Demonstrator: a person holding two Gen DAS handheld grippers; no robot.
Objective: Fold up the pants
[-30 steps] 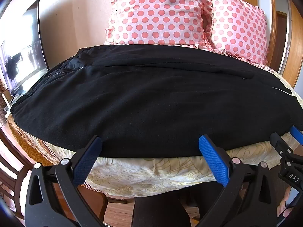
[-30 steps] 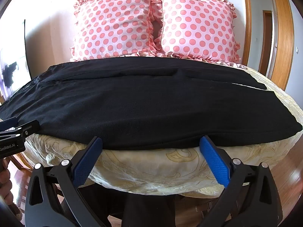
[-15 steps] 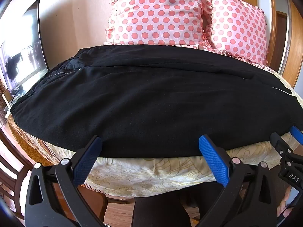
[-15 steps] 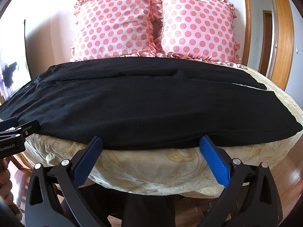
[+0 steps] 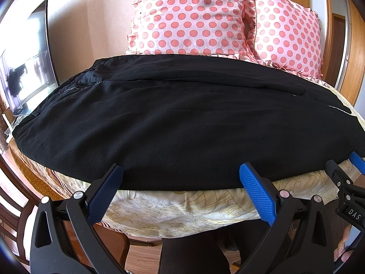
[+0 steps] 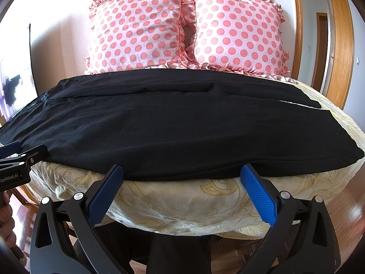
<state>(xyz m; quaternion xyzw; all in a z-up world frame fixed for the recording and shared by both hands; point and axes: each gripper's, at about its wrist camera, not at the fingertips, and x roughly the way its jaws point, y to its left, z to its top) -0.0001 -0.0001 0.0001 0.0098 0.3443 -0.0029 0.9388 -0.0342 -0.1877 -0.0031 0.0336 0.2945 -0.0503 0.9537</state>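
The bed (image 6: pixel 187 205), under a pale patterned cover, carries the black pants (image 5: pixel 182 123), which lie flat straight ahead of both pairs of fingers with their long axis running crosswise: waistband away to the left, leg hems to the right. Two pink spotted pillows (image 6: pixel 182 29) stand beyond them. The near edge of the cloth lies just past the fingertips of the left gripper (image 5: pixel 180 182) and the right gripper (image 6: pixel 182 182); both sets of fingers stand wide apart and hold nothing. Judging by that layout, the left gripper sits nearer the waistband end and the right nearer the hems. The waistband corner runs out of the right view, the hem end is cut off in the left view, and black-on-black folds make the seam between the legs hard to trace.
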